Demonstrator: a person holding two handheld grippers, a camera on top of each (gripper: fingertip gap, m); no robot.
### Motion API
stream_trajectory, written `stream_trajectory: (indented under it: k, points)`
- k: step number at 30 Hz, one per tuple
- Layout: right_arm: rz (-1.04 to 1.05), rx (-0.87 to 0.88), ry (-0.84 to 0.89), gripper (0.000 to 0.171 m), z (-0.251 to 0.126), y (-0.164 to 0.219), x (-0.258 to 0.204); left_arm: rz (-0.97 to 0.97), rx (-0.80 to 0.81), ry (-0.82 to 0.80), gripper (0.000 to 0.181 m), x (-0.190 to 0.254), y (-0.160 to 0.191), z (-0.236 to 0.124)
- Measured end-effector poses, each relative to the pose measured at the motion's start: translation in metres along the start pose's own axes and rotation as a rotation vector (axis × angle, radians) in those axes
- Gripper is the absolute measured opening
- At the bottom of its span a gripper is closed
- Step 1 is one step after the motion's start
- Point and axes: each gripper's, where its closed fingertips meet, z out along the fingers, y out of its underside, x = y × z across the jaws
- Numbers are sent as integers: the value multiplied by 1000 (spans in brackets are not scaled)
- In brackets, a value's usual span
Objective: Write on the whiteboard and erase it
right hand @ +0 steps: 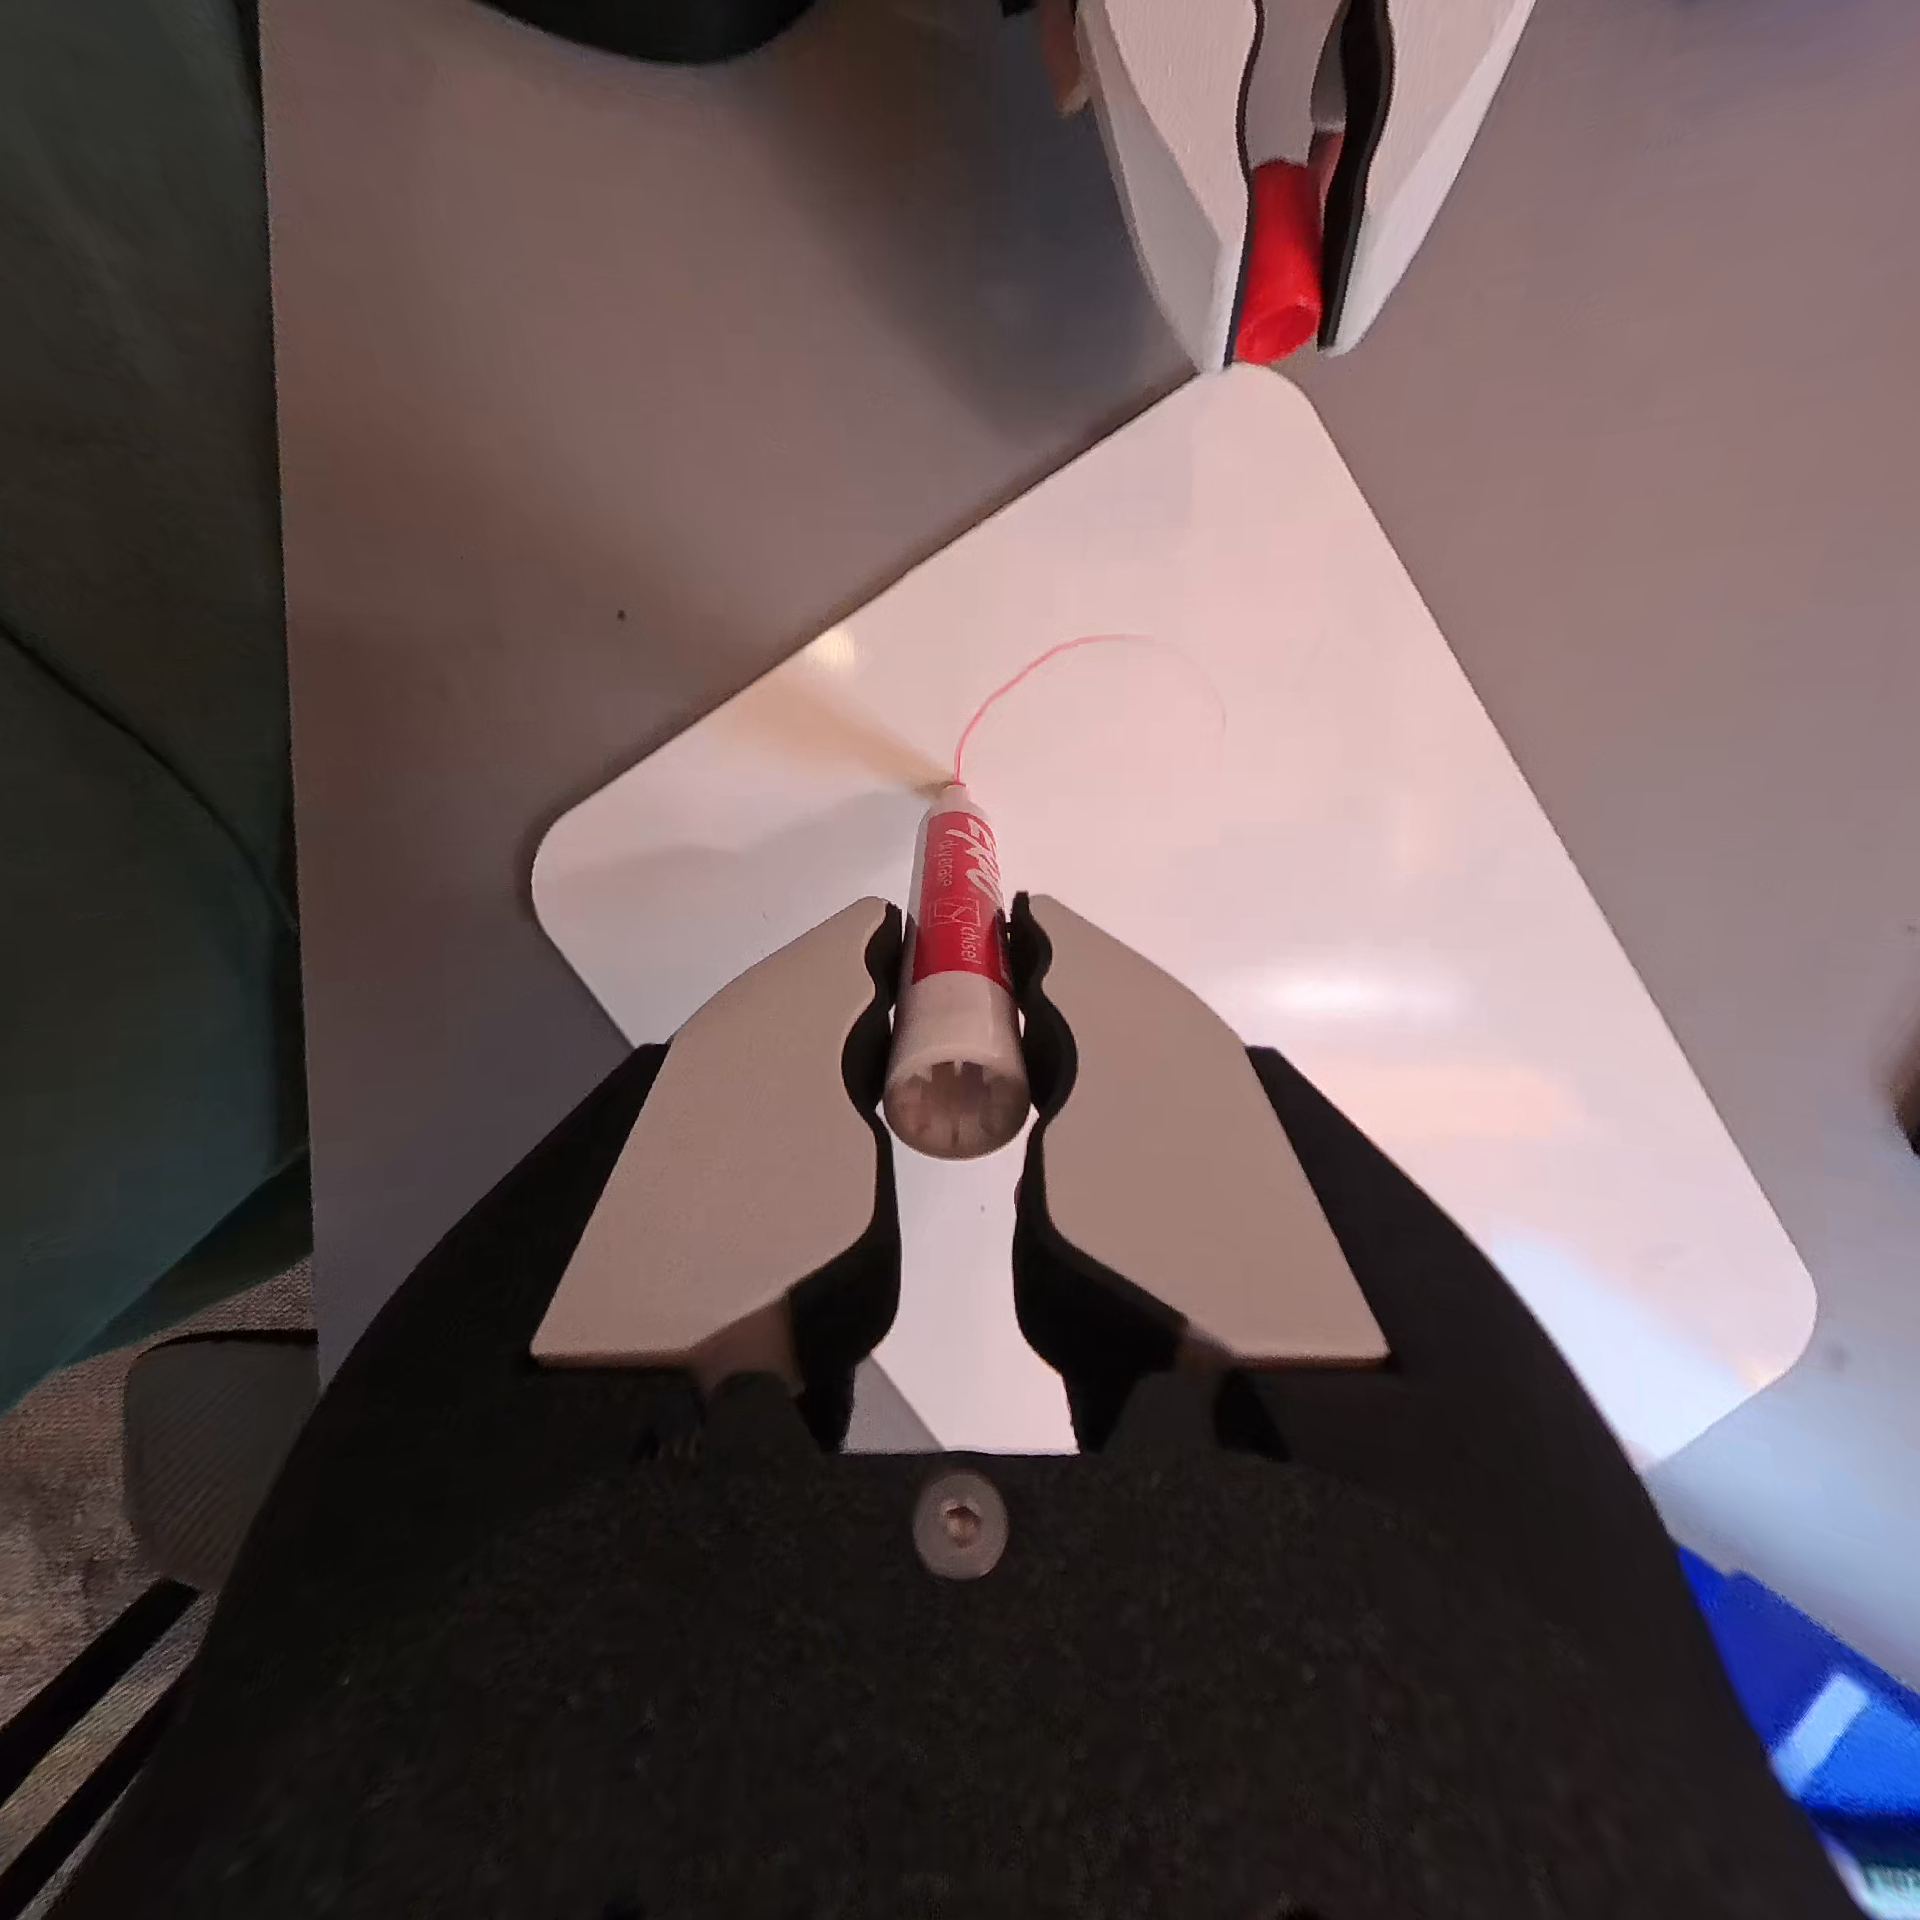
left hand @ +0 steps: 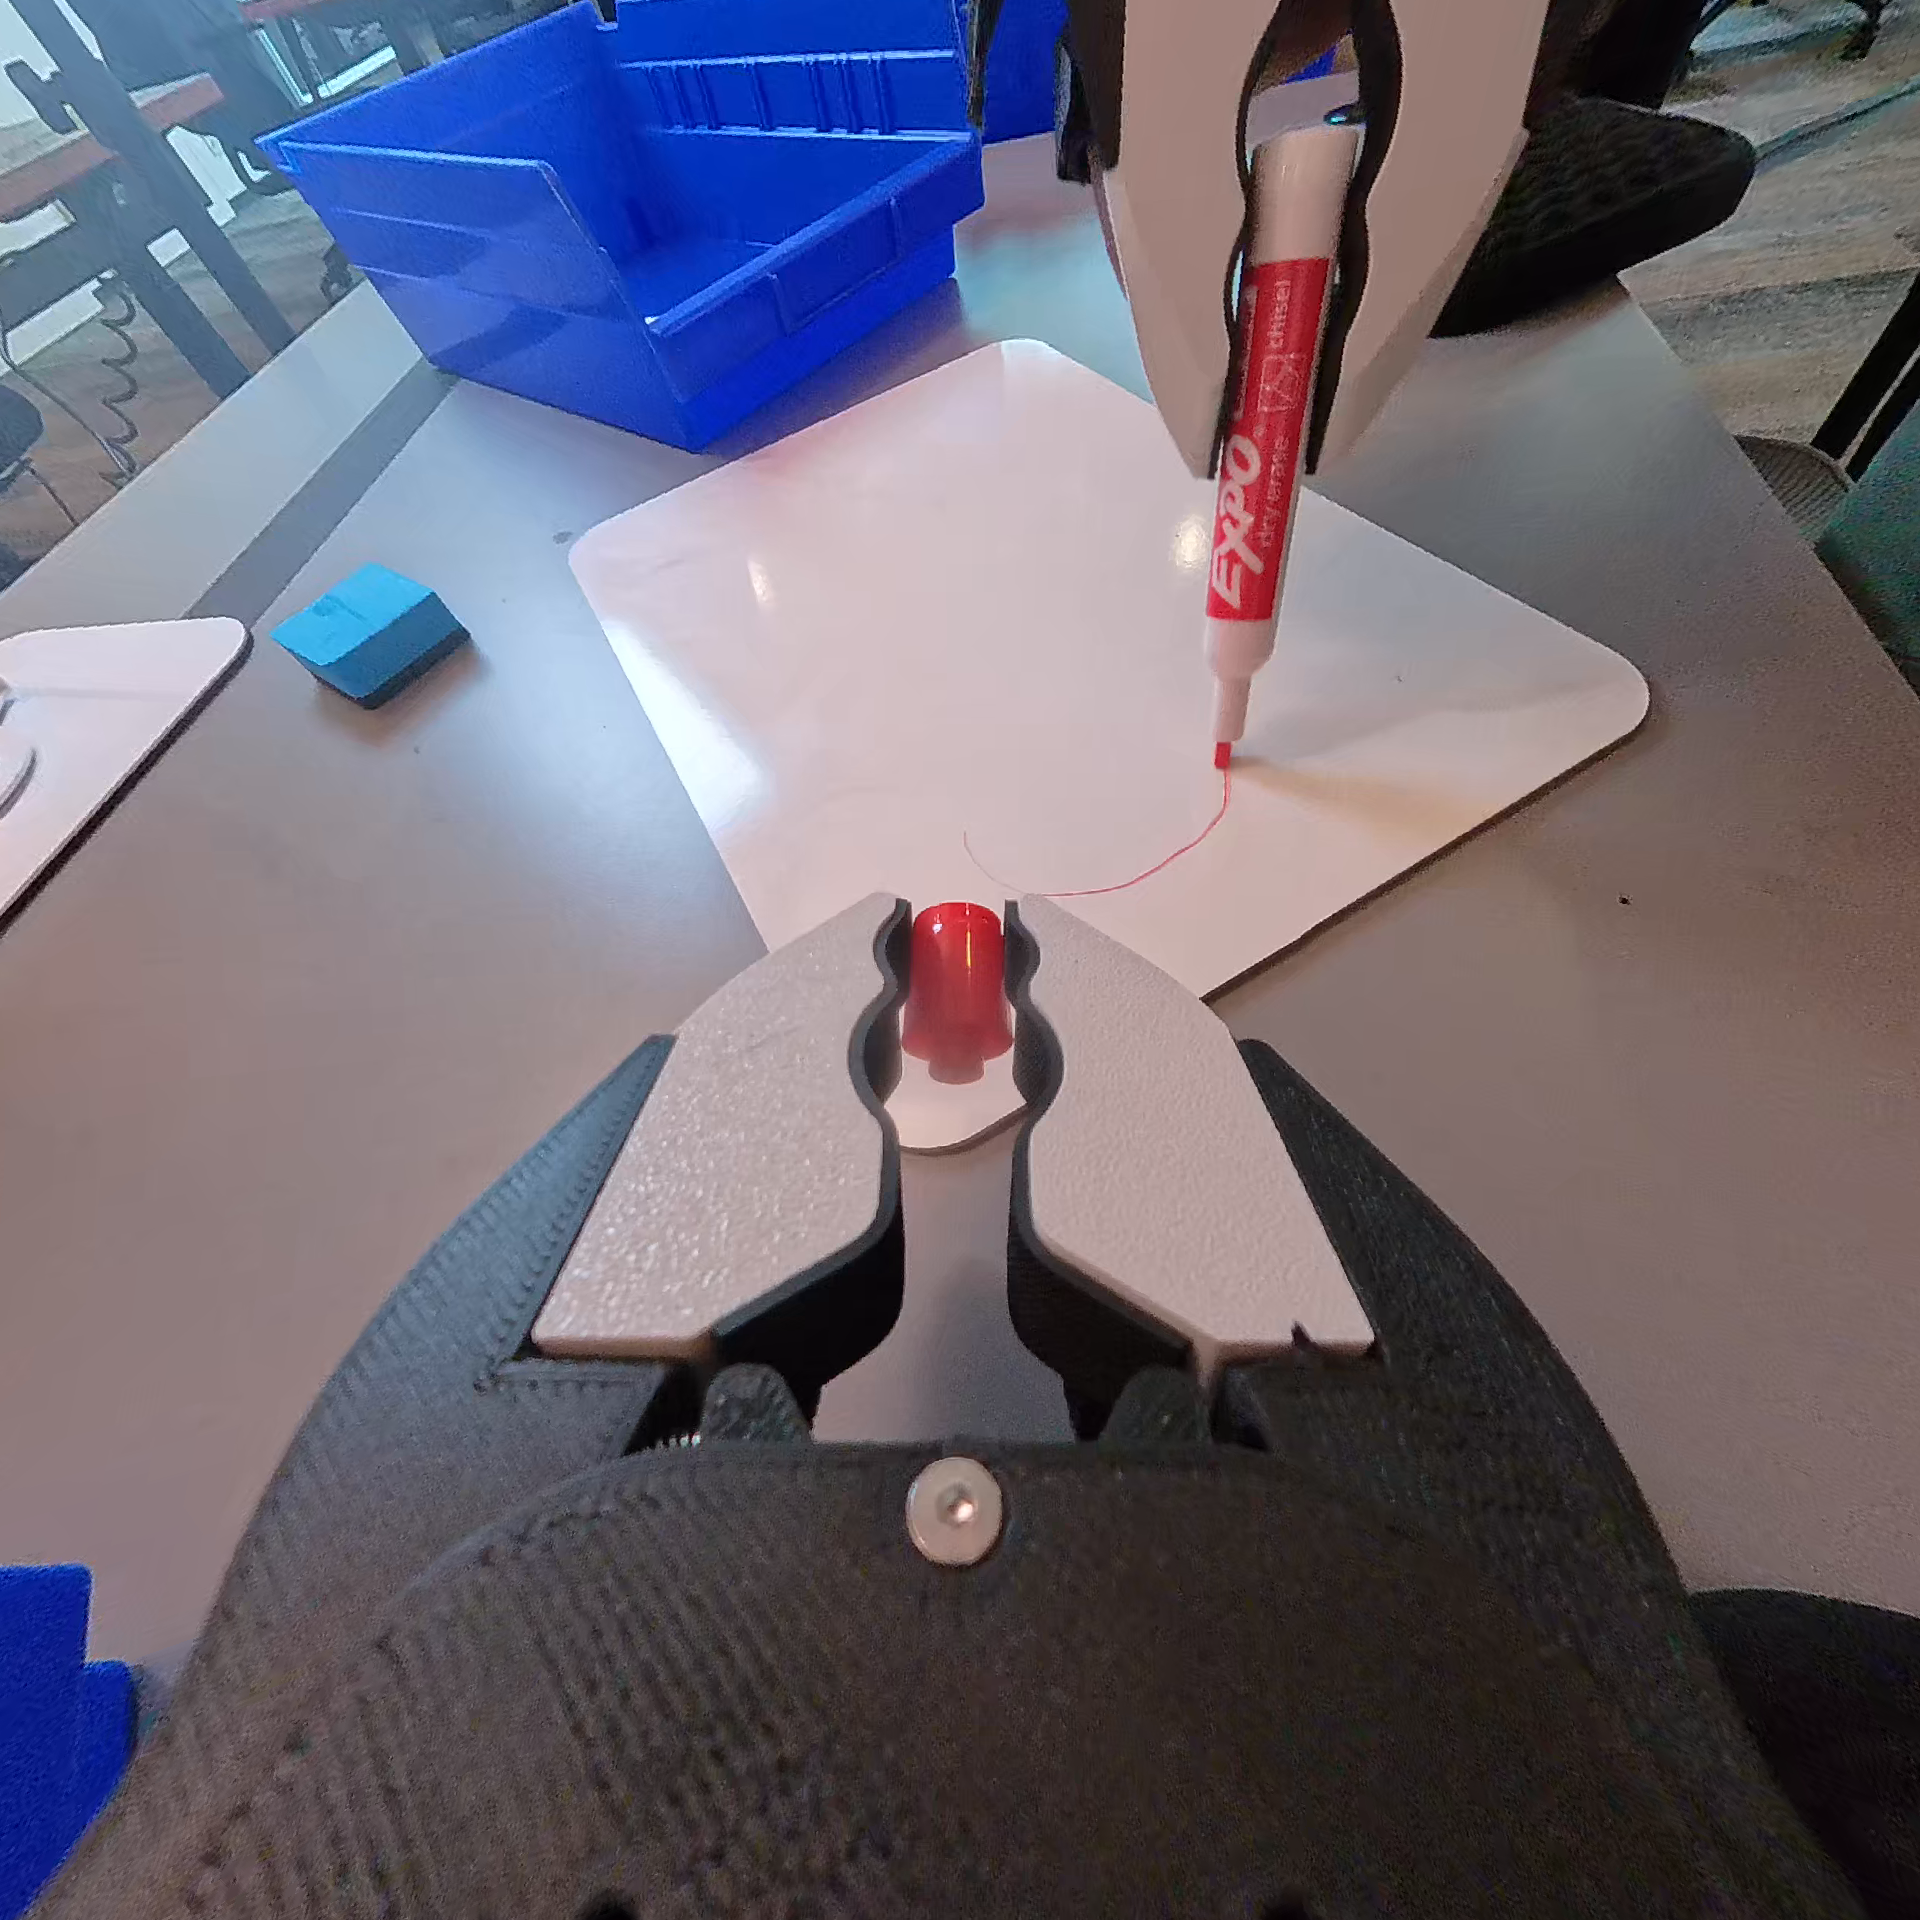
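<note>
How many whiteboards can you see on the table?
2. One whiteboard lies in the middle under the marker. A second whiteboard pokes in at the left edge.

A blue plastic bin [left hand: 665, 197] sits on the grey table [left hand: 416, 935] at the far left. 1 dark office chair [left hand: 1600, 208] stands behind the table's far edge.

Two whiteboards [left hand: 987, 582] [left hand: 94, 717], one marker [left hand: 1262, 499], one cap [left hand: 956, 987], one eraser [left hand: 369, 644], one bin [left hand: 644, 208].
</note>
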Motion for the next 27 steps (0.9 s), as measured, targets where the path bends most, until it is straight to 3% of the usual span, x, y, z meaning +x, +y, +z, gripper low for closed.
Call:
stream_trajectory:
  k: [11, 27]
  points:
    - [50, -66, 106, 20, -13, 28, 38, 2, -1, -2, 17, 0, -1, 0]
    - [-60, 8, 90, 20, 16, -22, 64, 0, -3, 8, 17, 2, 0, 0]
